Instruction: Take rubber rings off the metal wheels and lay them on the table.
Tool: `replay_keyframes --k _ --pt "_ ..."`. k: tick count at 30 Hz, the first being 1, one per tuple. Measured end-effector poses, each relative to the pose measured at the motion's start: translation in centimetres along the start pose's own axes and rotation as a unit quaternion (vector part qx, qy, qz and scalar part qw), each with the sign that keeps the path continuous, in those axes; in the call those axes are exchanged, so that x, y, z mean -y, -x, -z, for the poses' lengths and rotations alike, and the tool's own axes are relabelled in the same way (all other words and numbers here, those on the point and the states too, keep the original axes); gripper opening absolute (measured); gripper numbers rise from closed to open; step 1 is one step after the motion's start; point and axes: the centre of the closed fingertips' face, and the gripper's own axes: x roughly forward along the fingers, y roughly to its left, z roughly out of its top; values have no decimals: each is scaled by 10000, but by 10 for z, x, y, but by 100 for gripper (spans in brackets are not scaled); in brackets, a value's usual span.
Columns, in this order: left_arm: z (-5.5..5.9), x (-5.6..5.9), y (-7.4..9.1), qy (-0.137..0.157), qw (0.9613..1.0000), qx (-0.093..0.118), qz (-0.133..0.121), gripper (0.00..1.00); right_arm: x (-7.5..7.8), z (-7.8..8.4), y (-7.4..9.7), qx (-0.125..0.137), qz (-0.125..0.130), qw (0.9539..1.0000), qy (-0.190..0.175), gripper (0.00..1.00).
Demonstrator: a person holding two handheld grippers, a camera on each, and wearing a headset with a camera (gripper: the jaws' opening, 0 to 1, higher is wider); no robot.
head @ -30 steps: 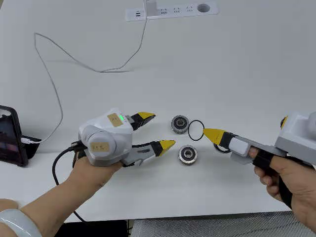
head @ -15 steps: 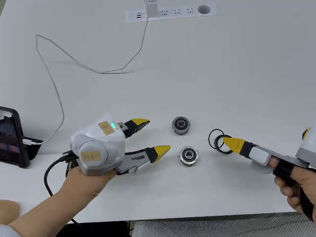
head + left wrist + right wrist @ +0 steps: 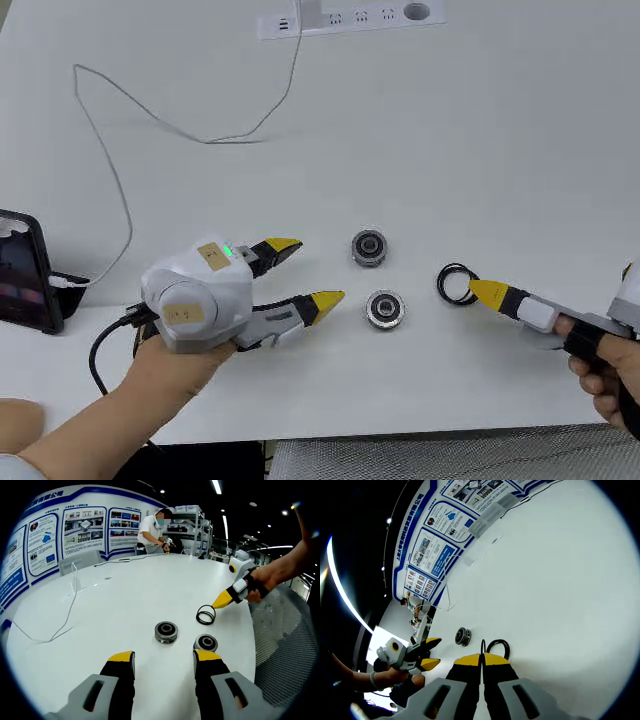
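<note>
Lying on the table point(image 3: 450, 150), the black rings point(image 3: 456, 284) sit just right of two wheels point(image 3: 369, 246) point(image 3: 384, 309). The right claw point(image 3: 477, 291) is pinched together on their edge. The left claw point(image 3: 317, 270) is spread apart, pointing at the wheels.

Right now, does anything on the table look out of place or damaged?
Nothing stands out. The far wheel and the near wheel lie flat and apart on the table. The rubber rings overlap beside them, an edge pinched in the shut right gripper. The left gripper is open, short of the wheels.
</note>
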Motion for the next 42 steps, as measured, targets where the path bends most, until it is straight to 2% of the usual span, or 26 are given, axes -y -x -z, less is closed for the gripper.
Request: replay_keyframes --k 8,15,24,37,42 --pt "1 -1 1 9 10000 -16 -4 47 6 -3 1 32 136 9998 153 7" --pt "2 -1 1 9 10000 -33 -1 47 10 -3 3 -11 275 9987 426 11" --pt "1 0 2 -4 10000 -27 -2 47 11 -3 6 0 325 9979 569 16" --pt "-1 6 12 48 10000 32 -40 47 -1 -2 9 19 196 9968 778 21" --pt "-2 9 17 153 9998 93 -82 47 -6 -1 10 -18 153 9958 906 22"
